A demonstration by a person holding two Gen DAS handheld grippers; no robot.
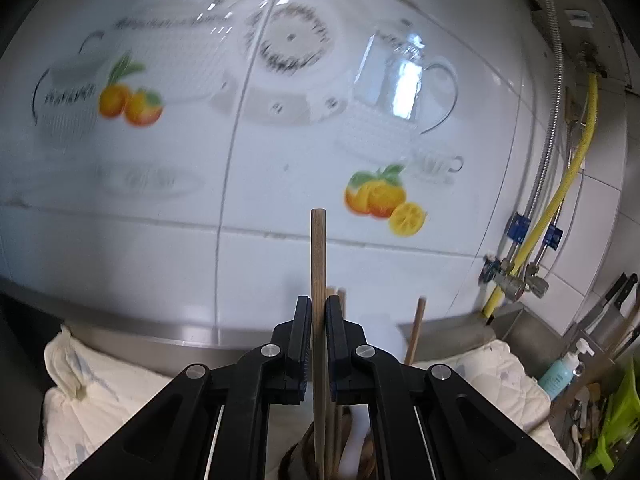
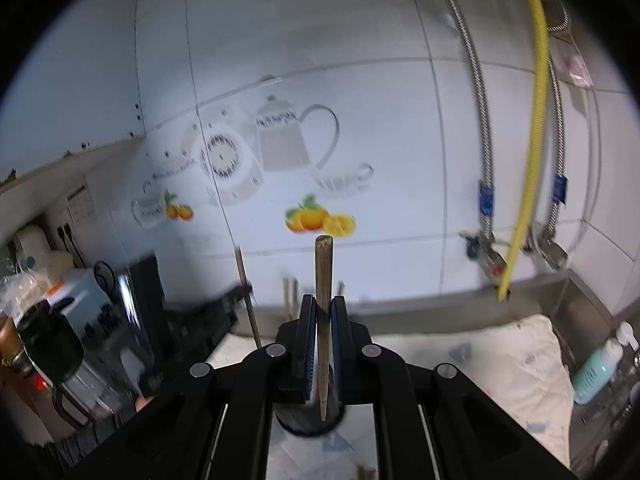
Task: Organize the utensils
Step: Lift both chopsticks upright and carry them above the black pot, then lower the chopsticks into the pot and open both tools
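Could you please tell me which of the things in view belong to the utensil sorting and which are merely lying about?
Belonging to the job:
- brown wooden chopstick clamped in the left gripper
- tapered bamboo chopstick clamped in the right gripper
- dark round holder below it

Lying about:
- turquoise pump bottle
- yellow gas hose
- cream quilted cloth
- lime-green plastic rack

A long brown chopstick stands upright, pinched between the fingers of the left hand-held gripper, its blunt end topmost and its lower part running down toward a dark holder below. More wooden sticks rise just behind it, one leaning to the right. A second chopstick, paler and tapering to a point at the bottom, is upright in the right hand-held gripper, tip over a dark round cup.
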